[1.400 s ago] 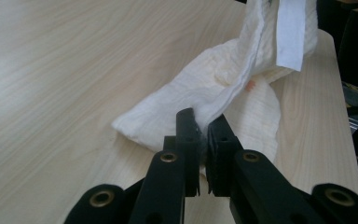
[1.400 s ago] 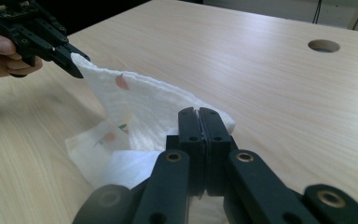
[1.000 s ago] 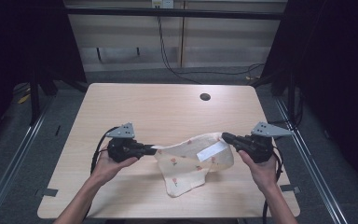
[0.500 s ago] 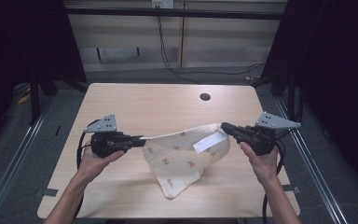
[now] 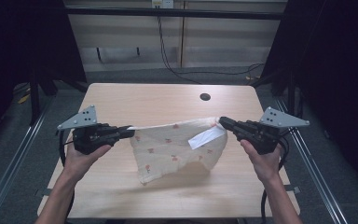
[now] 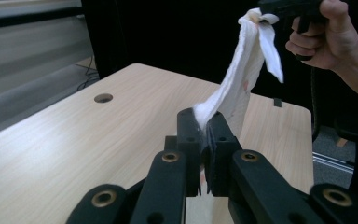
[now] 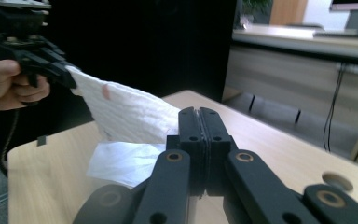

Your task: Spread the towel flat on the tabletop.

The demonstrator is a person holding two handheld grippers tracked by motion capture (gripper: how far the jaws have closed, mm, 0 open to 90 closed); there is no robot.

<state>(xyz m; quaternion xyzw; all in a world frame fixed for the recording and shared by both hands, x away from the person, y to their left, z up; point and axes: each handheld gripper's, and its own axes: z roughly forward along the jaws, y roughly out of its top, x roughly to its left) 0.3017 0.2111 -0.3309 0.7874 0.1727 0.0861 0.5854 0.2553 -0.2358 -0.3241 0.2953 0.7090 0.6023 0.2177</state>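
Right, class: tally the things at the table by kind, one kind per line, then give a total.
Black two-jaw grippers: 2, left and right
White cloths with small red flower print: 1
Light wooden tables with a round cable hole: 1
Total: 4

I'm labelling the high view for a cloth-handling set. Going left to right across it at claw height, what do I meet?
Left claw shut on the cloth's corner → patterned cloth → white tag on it → right claw shut on the opposite corner.
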